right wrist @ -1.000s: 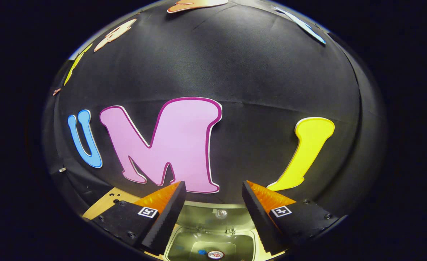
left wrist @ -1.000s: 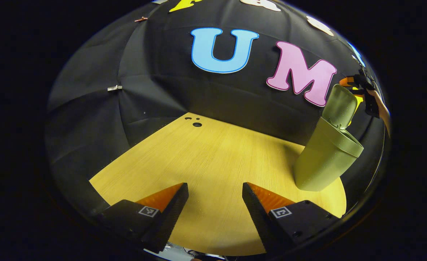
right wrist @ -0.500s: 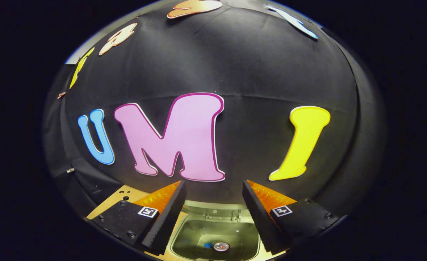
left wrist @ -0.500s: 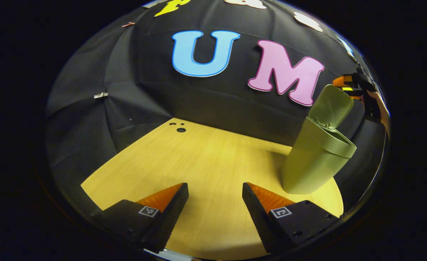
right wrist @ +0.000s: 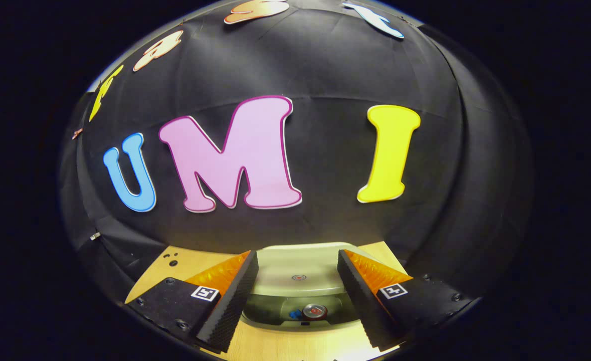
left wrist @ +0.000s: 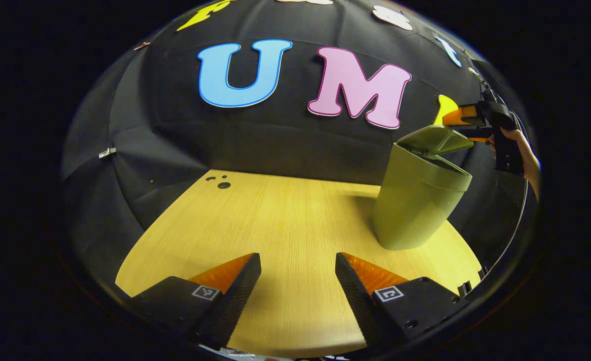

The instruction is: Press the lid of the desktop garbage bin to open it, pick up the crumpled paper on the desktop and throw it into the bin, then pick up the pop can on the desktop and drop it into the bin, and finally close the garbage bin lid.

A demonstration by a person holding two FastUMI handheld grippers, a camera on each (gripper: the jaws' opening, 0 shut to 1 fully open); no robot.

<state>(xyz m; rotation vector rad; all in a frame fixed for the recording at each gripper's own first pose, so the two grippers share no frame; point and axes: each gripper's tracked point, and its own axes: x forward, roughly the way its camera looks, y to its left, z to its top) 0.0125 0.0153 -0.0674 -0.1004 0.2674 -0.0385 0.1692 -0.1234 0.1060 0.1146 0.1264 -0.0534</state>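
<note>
Bin (left wrist: pixel 415 200) lid (left wrist: pixel 435 139) sat half-lowered, pop can (right wrist: pixel 315 311) visible inside. Right gripper (right wrist: pixel 298 296) was spread just over the lid. Left gripper (left wrist: pixel 298 286) was spread above the table (left wrist: pixel 275 215), pinching nothing.

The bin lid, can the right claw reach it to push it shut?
Probably yes. The right claw hangs open just over the half-lowered lid of the bin, with nothing between them.
</note>
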